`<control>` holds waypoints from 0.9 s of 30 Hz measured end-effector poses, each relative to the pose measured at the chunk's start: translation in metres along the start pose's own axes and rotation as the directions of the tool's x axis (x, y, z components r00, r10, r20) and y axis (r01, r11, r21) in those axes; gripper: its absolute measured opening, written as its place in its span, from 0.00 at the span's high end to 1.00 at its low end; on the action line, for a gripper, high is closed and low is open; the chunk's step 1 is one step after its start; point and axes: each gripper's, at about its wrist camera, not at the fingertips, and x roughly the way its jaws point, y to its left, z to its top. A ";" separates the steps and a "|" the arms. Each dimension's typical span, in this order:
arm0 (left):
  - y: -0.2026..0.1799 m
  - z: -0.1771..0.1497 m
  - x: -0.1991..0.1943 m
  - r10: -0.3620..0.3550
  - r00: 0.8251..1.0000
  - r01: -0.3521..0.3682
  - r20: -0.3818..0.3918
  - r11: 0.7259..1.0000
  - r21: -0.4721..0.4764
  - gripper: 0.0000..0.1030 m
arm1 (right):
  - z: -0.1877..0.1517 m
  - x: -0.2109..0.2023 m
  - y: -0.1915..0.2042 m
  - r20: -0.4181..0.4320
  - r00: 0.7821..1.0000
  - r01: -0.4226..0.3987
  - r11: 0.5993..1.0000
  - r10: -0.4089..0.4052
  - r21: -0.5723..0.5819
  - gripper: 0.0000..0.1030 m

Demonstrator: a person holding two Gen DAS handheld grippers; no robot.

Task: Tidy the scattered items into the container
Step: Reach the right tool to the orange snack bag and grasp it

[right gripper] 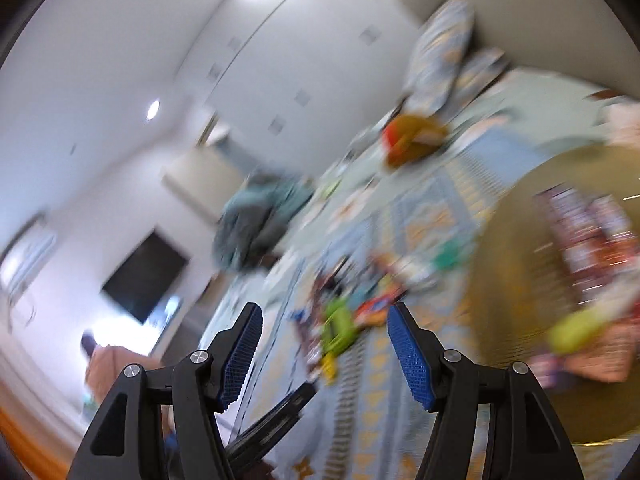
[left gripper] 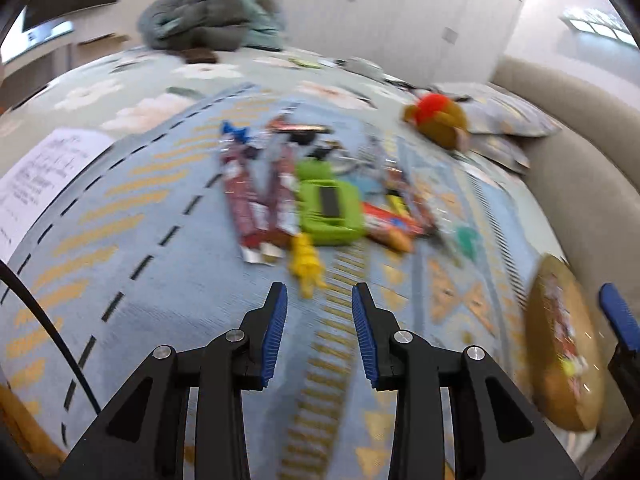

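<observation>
Both grippers, left (left gripper: 319,300) and right (right gripper: 325,322), hover spread and empty over the patterned blanket (left gripper: 160,280), the snack wrappers (left gripper: 256,200) and green toy (left gripper: 330,210) piled ahead of the round tin (left gripper: 564,344), so a hasty, blurred reach could scatter them.

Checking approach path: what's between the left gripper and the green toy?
In the left wrist view, only a yellow toy on the bedspread lies between the left gripper and the green toy.
</observation>
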 end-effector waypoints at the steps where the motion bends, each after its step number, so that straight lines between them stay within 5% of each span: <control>1: 0.004 -0.002 0.010 0.030 1.000 -0.030 -0.008 1.000 -0.007 0.70 | -0.002 0.023 0.005 -0.063 0.998 -0.010 1.000 0.010 -0.004 0.38; 4: 0.008 -0.009 0.039 0.057 0.995 -0.055 -0.080 0.998 0.029 0.70 | -0.005 0.082 0.003 -0.138 0.989 0.049 0.999 -0.050 -0.008 0.38; 8: -0.011 -0.013 0.040 0.079 0.996 -0.071 -0.041 0.982 0.174 0.70 | 0.000 0.137 -0.032 -0.192 0.967 0.183 0.981 -0.168 0.063 0.38; 12: -0.017 -0.007 0.047 0.024 0.999 -0.016 -0.048 0.987 0.157 0.70 | 0.013 0.166 -0.065 -0.222 0.945 0.260 0.963 -0.238 0.076 0.38; 16: -0.016 0.002 0.058 -0.093 0.992 0.100 -0.083 0.992 0.073 0.70 | 0.014 0.186 -0.107 -0.248 0.962 0.174 0.953 -0.111 0.249 0.38; 20: -0.013 0.006 0.066 -0.149 0.985 0.152 -0.083 0.988 0.039 0.70 | 0.021 0.191 -0.115 -0.226 0.973 0.111 0.948 -0.043 0.299 0.37; 25: -0.009 0.009 0.071 -0.174 0.981 0.175 -0.084 0.984 0.007 0.70 | 0.022 0.206 -0.098 -0.245 0.966 0.128 0.978 -0.085 0.164 0.42; 27: -0.013 0.010 0.072 -0.150 0.985 0.153 -0.081 0.988 0.032 0.73 | 0.019 0.212 -0.091 -0.238 0.962 0.157 0.985 -0.136 0.073 0.61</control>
